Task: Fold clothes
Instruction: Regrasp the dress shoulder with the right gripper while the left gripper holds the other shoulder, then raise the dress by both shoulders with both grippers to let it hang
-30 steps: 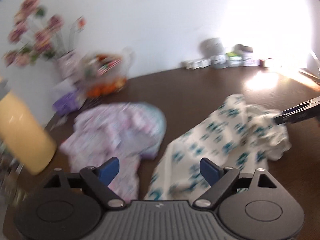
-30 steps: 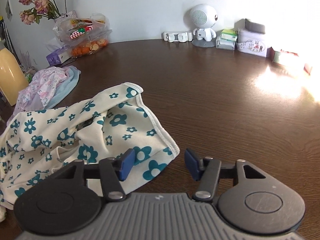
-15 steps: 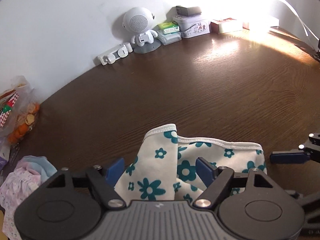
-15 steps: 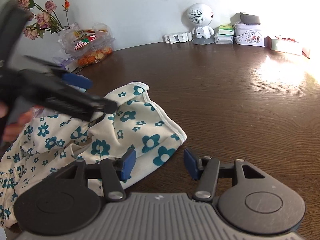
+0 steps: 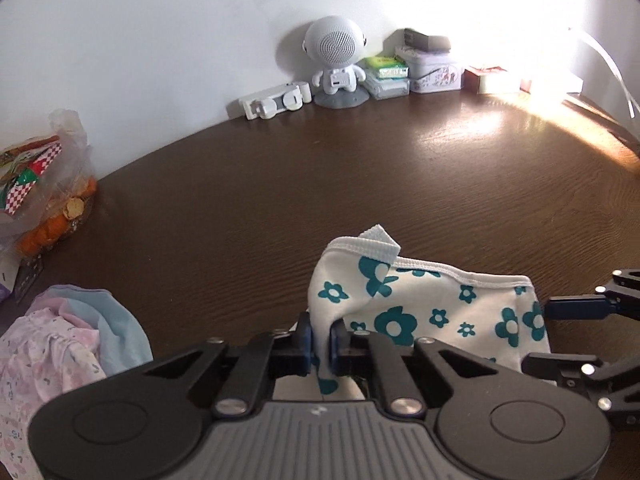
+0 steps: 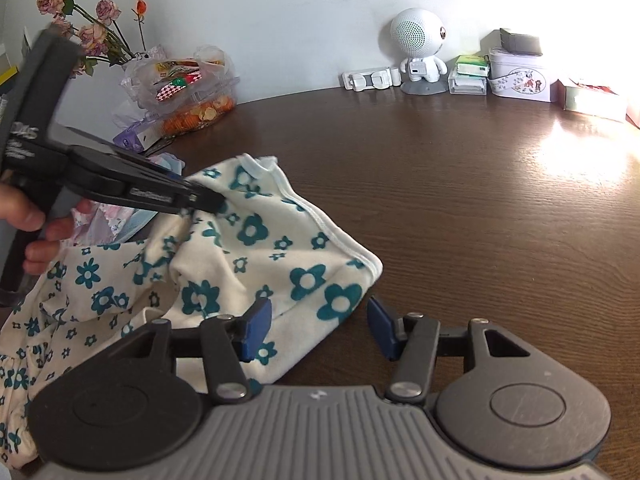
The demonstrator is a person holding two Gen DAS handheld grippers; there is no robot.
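My left gripper [image 5: 320, 340] has just closed its jaws on a bunched ridge of the cream garment with teal flowers [image 5: 420, 312]; a second ago it hovered open over the pile of clothes. That gives me a first hold for spreading it. The garment lies crumpled on the brown table [image 6: 460, 200], lower left in the right wrist view. My right gripper [image 6: 316, 326] stands half open, its left pad over the hem corner, gripping nothing.
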